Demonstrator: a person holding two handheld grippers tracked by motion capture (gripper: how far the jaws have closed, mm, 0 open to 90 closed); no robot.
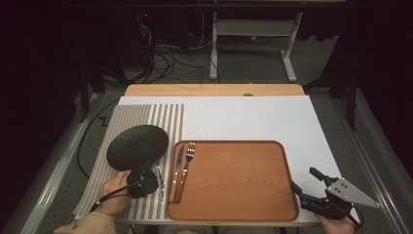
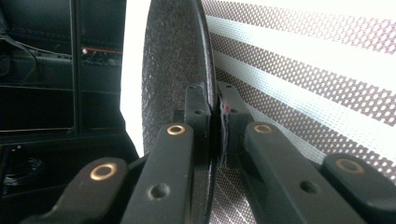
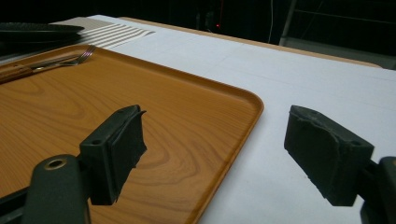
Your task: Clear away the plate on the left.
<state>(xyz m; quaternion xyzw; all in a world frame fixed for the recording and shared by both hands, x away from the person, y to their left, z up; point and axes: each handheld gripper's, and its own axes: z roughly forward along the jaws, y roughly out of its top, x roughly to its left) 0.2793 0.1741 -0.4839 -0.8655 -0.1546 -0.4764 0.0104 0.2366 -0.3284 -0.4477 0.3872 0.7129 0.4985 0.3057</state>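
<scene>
- so the left gripper is clamped right onto the near rim of a dark round plate, jaws pinched tight with the rim sandwiched between the pads
- in the left gripper view you can see the plate edge-on between the two black jaws, with the stripes of the mat running off to one side
- the plate sits over a striped placemat on the left part of the table; from above it looks tipped a bit, can't really tell if the far edge is touching the mat or not
- the person's left hand is wrapped around that gripper at the near edge of the mat
- right next to the mat there's a wooden tray, with a knife and a fork lying side by side along its left edge, wooden handles pointing toward the person
- the right gripper is just hanging out off the tray's near right corner, jaws spread wide, nothing in them
- in the right gripper view the tray corner sits between the two open pads, not touched by either
- white sheet covers the rest of the tabletop
</scene>
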